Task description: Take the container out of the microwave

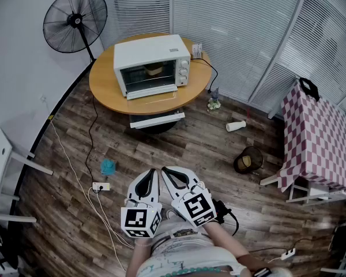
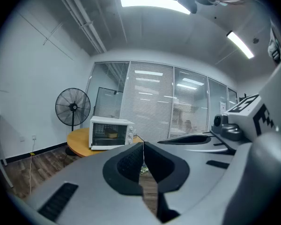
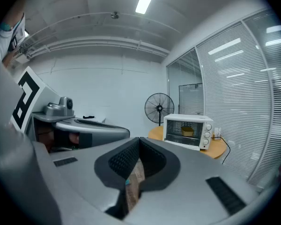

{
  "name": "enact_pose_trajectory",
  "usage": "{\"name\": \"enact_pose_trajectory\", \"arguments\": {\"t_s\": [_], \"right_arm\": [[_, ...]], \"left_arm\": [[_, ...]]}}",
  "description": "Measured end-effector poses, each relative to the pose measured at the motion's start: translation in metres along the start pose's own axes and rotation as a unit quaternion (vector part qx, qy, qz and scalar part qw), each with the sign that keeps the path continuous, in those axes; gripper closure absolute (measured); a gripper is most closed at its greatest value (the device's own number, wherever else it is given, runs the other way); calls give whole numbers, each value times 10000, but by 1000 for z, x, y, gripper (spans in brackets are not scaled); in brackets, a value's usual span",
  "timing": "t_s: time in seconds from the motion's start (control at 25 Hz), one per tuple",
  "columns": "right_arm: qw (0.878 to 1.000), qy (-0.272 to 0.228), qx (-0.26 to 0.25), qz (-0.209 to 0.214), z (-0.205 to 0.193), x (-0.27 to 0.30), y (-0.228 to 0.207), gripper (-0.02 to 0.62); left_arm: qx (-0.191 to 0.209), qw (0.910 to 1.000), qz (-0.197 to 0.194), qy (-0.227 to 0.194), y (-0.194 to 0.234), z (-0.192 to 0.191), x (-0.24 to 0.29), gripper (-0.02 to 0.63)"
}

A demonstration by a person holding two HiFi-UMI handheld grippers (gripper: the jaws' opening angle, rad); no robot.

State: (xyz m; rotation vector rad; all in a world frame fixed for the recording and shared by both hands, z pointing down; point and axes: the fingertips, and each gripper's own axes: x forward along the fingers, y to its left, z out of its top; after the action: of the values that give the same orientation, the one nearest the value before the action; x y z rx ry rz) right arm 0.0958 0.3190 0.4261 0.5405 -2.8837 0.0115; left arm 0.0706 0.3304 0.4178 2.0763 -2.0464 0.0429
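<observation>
A white microwave [image 1: 151, 65] stands on a round wooden table [image 1: 109, 94] far ahead, its glass door closed. Through the door a yellowish container [image 1: 154, 69] shows on the rack inside. My left gripper [image 1: 151, 173] and right gripper [image 1: 167, 172] hover side by side over the floor, well short of the table, both shut with nothing between the pads. In the left gripper view the microwave [image 2: 111, 132] sits left of the closed gripper [image 2: 143, 146]. In the right gripper view the microwave [image 3: 187, 131] and container [image 3: 187, 131] lie right of the closed gripper [image 3: 139, 139].
A standing fan [image 1: 75, 20] is left of the table. On the wooden floor lie a power strip [image 1: 102, 186] with cables, a blue object [image 1: 108, 167], a white bottle [image 1: 236, 126] and a dark basket [image 1: 248, 160]. A chequered-cloth table [image 1: 317, 137] stands at right.
</observation>
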Motion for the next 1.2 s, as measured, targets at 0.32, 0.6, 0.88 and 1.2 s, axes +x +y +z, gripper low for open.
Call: {"name": "enact_pose_trajectory", "arguments": {"t_s": [0.32,0.6,0.88,1.2], "right_arm": [[10000,19,82,18,1,1,7,601],[9999,94,-26,102,3,8,6,601],[9998,-6,24,205,8,27,-10,601],[9996,-83,21,284,21,72,-49,601]], "left_arm": [[5,10000,6,45,8,-3,-7,591],[-105,9999,86,53,12,-8,-6,591],[-55,9998,206,39,24,-1,9,591],[29,9997,248,3,51,18,58,591]]}}
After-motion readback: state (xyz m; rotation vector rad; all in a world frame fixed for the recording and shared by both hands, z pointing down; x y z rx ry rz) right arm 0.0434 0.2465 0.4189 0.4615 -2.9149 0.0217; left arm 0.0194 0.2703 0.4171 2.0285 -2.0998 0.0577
